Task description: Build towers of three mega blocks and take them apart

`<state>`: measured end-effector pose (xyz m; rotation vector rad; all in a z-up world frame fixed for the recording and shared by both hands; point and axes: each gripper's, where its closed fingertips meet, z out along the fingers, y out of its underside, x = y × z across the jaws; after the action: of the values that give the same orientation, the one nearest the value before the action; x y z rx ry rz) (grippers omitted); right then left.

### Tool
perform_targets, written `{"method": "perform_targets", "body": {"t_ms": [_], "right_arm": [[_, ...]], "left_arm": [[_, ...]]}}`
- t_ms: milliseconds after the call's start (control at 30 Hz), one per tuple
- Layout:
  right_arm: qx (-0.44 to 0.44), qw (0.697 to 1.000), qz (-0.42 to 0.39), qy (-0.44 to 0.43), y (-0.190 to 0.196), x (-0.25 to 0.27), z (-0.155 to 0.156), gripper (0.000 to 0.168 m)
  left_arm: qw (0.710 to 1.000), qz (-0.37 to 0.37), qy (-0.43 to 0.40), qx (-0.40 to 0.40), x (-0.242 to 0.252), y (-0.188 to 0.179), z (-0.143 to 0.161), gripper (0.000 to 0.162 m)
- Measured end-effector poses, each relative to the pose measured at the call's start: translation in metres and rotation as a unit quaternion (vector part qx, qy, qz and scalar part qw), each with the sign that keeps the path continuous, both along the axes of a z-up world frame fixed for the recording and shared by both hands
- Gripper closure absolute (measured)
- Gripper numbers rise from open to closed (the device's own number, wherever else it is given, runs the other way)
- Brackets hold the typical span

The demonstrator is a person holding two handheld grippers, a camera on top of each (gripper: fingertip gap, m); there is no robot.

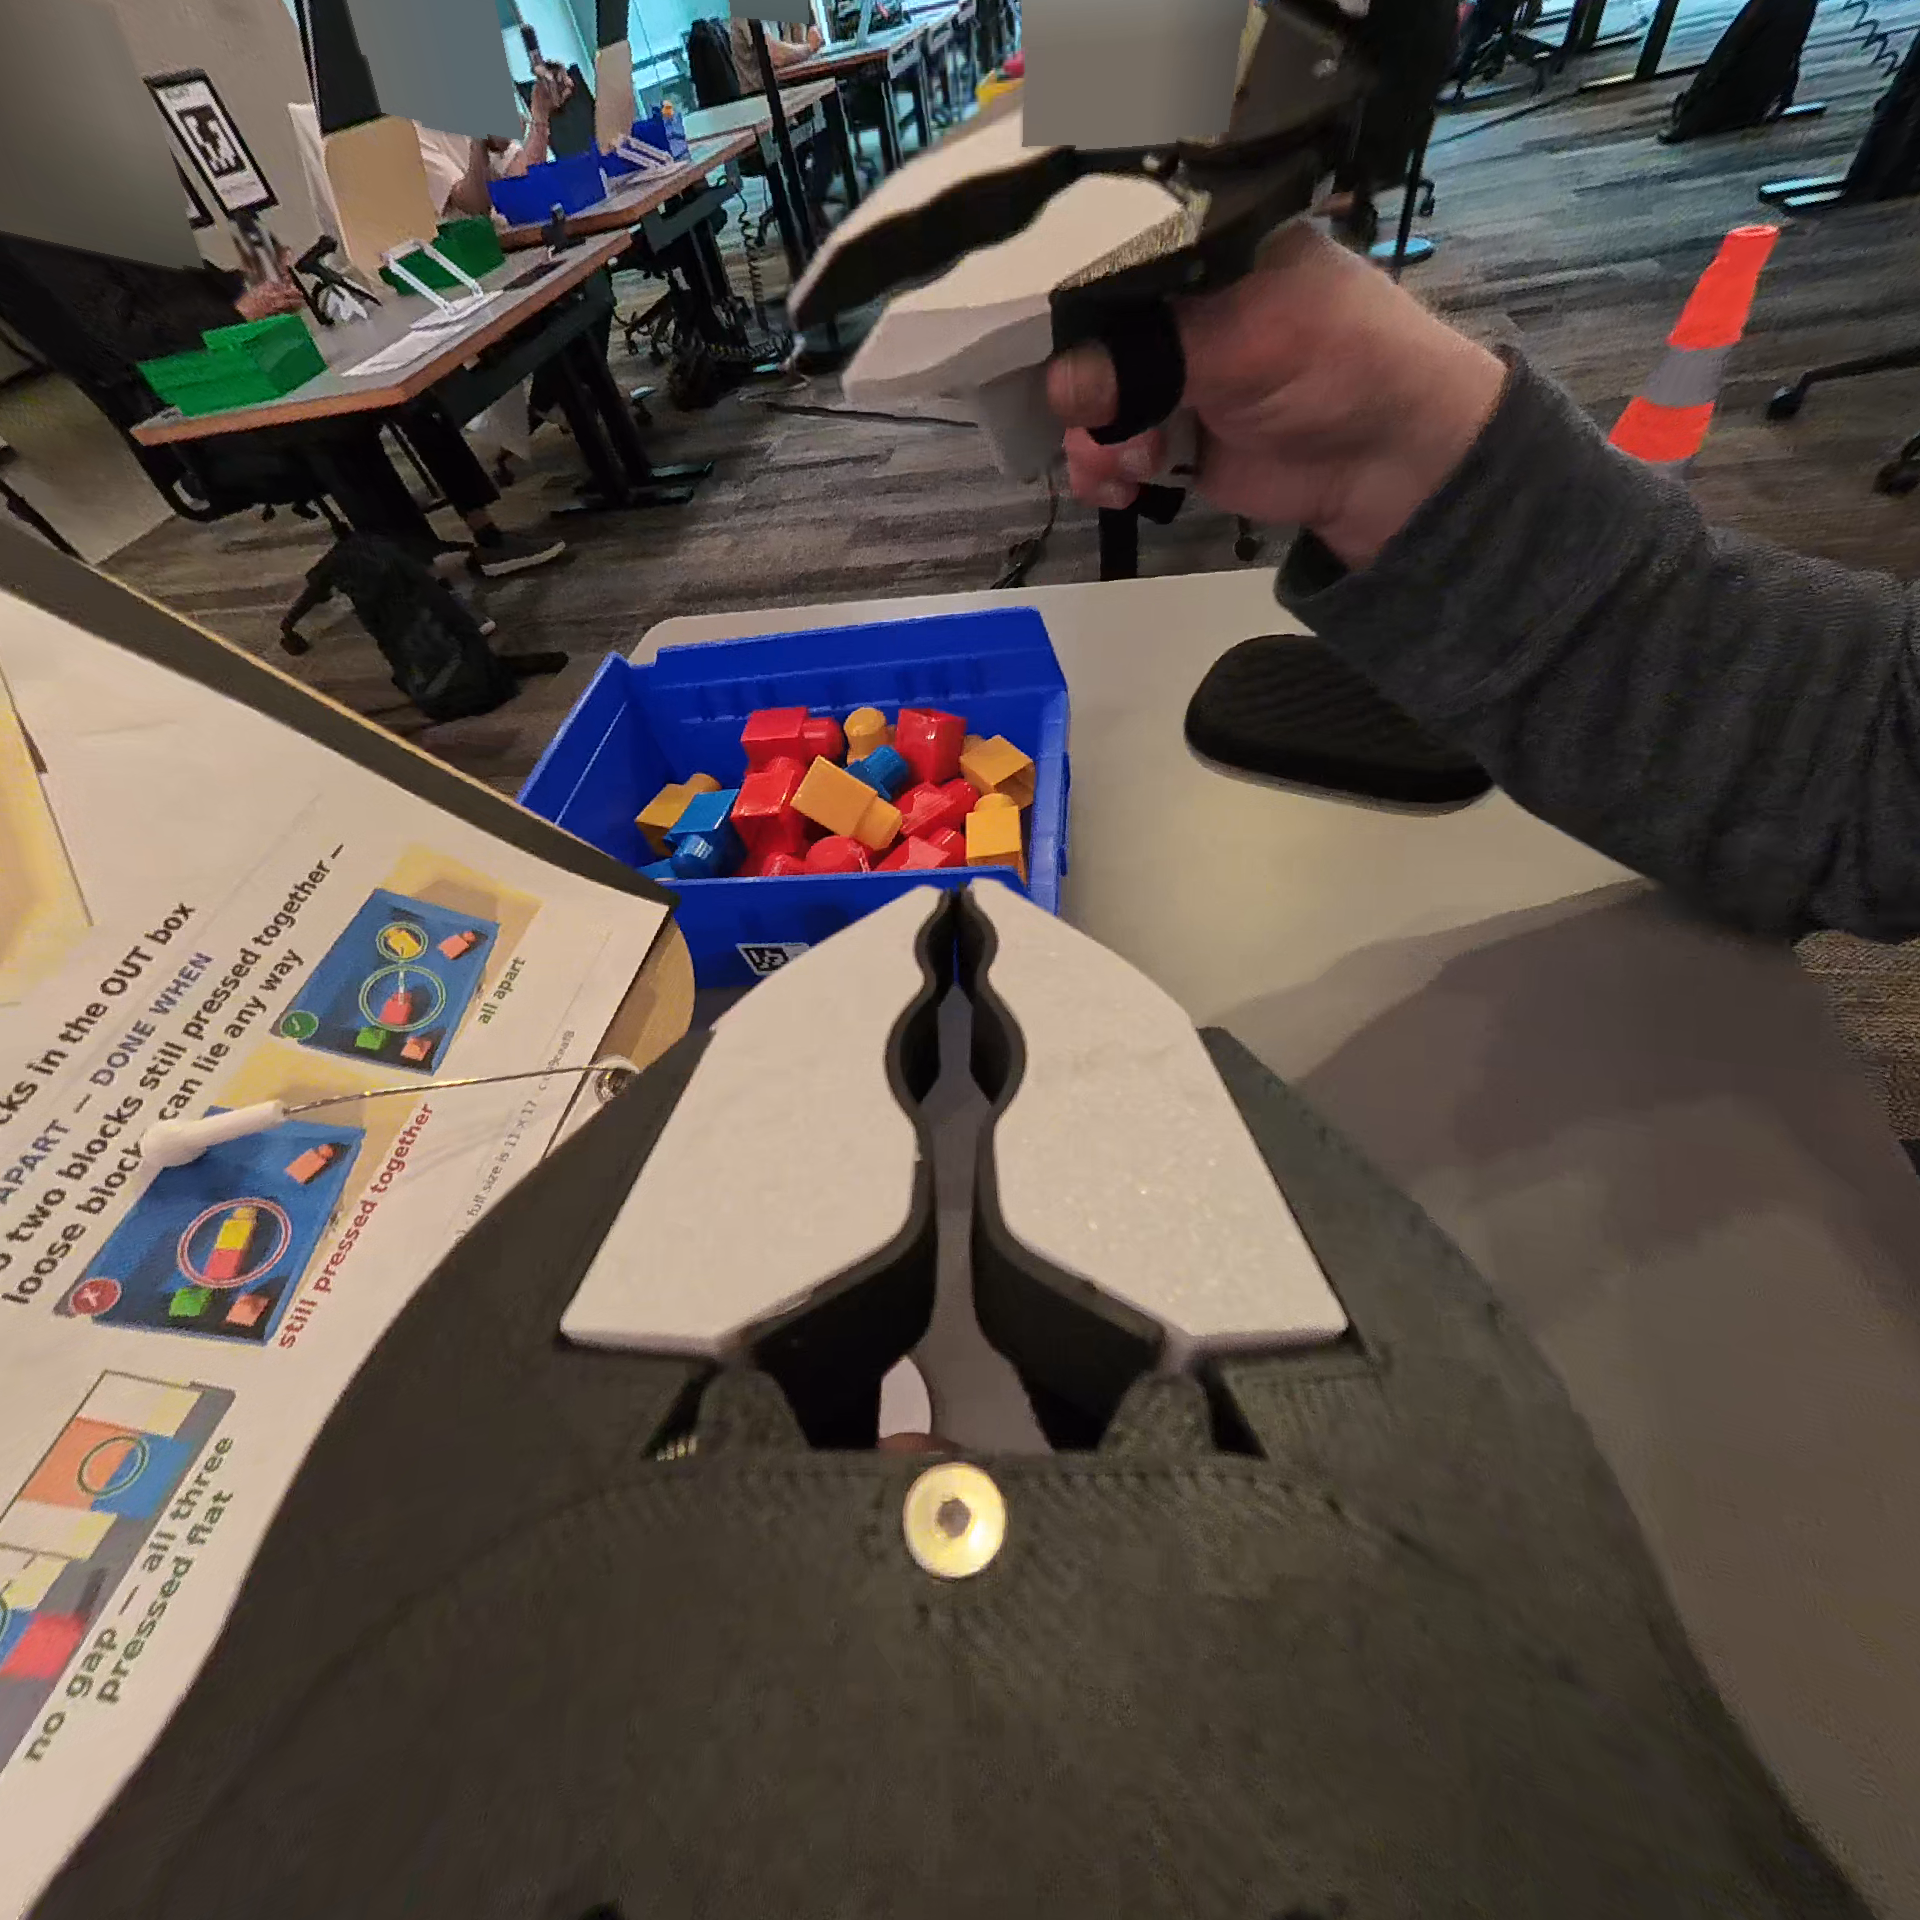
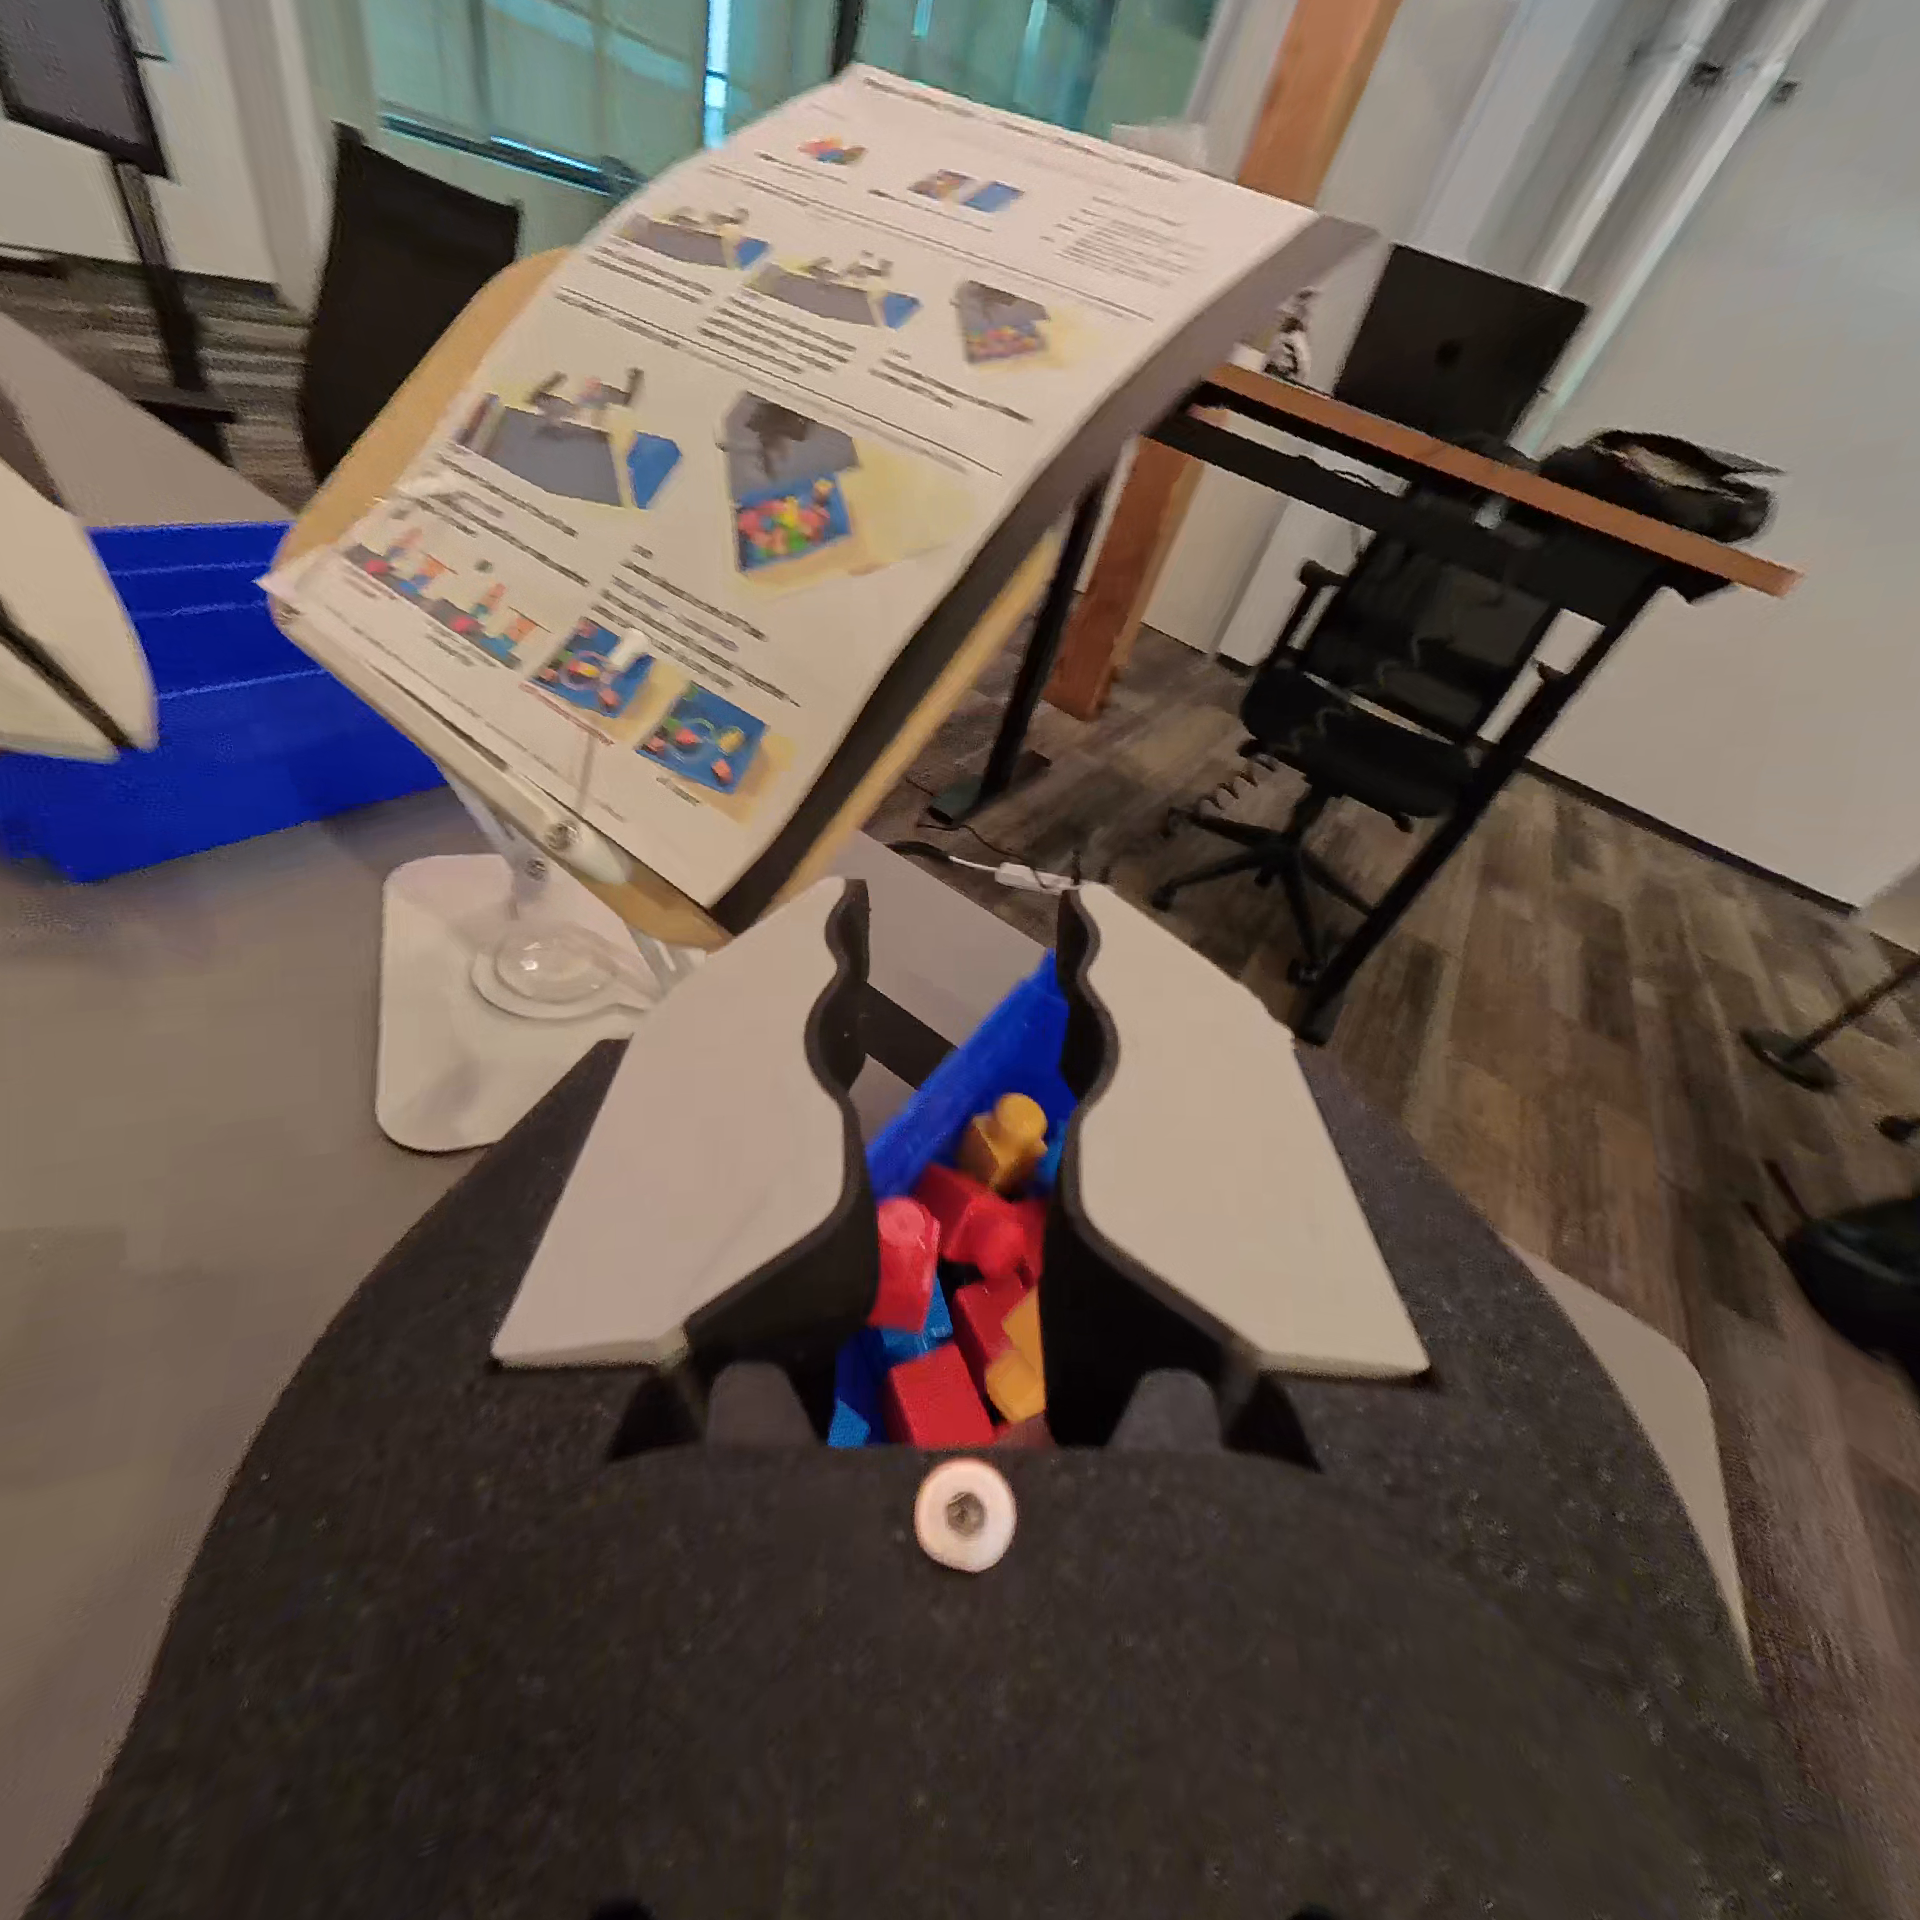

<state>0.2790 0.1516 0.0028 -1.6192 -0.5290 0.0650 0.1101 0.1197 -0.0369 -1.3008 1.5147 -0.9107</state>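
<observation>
A blue bin [image 1: 831, 649] on the grey table [image 1: 1247, 883] holds several loose red, yellow and blue mega blocks [image 1: 852, 800]. My left gripper [image 1: 956, 902] is shut and empty, just in front of the bin's near wall. My right gripper [image 1: 844, 332], held in a hand, hovers high above the bin. In the right wrist view the right gripper [image 2: 961, 912] is open and empty, and the blocks [image 2: 956, 1299] and the bin wall [image 2: 966, 1070] show between its fingers. No built tower is in view.
An instruction sheet [image 2: 790, 416] on a tilted board with a white stand base [image 2: 457, 1029] stands left of the bin. A second blue bin [image 2: 208, 727] sits beyond it. An orange cone [image 1: 1704, 343], office chairs [image 2: 1382, 707] and desks stand around. Some 20 centimeters of space lies between my two pairs of fingers.
</observation>
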Motion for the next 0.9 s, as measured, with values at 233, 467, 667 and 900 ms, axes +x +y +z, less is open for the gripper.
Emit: {"method": "perform_targets", "body": {"t_ms": [233,467,667,900], "right_arm": [[-0.073,0.993,-0.086,0.020,-0.043,0.085,-0.057,0.129],[-0.067,0.983,-0.159,0.058,-0.085,0.154,-0.090,0.120],[-0.035,0.980,-0.172,0.089,-0.099,0.177,-0.095,0.117],[-0.121,0.976,-0.173,0.062,-0.069,0.171,-0.138,0.112]], "left_arm": [[1.000,0.008,-0.006,0.013,-0.017,-0.009,0.011,0.160],[0.994,0.085,0.070,0.023,-0.067,0.030,-0.014,0.148],[0.974,0.226,0.000,-0.010,-0.156,0.070,-0.015,0.141],[0.884,0.465,-0.032,-0.029,-0.307,0.129,-0.032,0.110]]}}
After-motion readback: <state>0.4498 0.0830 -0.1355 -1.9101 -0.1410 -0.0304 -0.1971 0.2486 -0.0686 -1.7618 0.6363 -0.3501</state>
